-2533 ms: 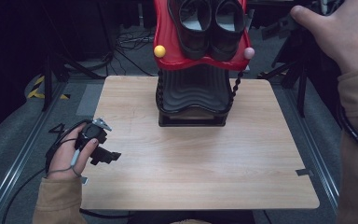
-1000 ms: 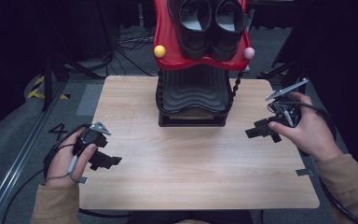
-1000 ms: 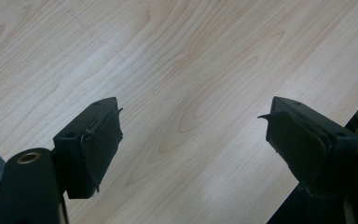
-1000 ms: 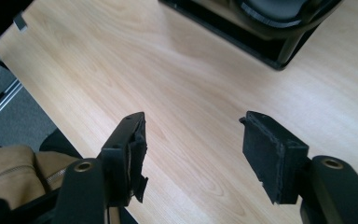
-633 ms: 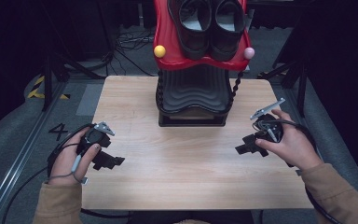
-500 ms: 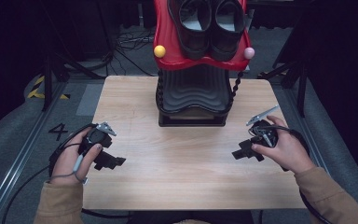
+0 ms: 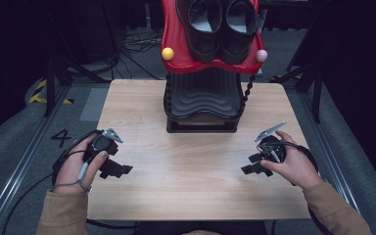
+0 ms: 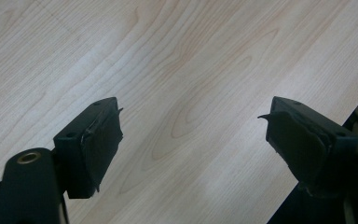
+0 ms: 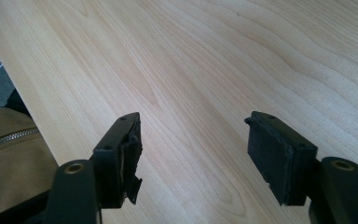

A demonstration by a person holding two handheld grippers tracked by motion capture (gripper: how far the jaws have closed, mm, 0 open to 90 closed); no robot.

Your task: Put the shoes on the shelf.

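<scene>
A pair of black shoes [image 7: 223, 24] sits on a red rack [image 7: 176, 46] at the table's far middle, above a black ribbed base [image 7: 203, 100]. My left gripper [image 7: 115, 169] rests low over the wooden table [image 7: 186, 161] at its left side, open, with bare wood between its pads [image 8: 105, 135]. My right gripper [image 7: 252, 164] hovers at the right side, also open, its pads [image 9: 272, 149] wide apart over bare wood. Both stand well in front of the rack.
The rack carries a yellow ball [image 7: 167, 53] and a pink ball [image 7: 261, 55] at its corners. Dark floor with cables [image 7: 137, 39] and metal rails surrounds the table. A tan sleeve [image 9: 4, 154] lies near the table's front edge.
The right hand came down from the upper right with its gripper and settled low at the table's right side. The left gripper shifted slightly toward the middle.
</scene>
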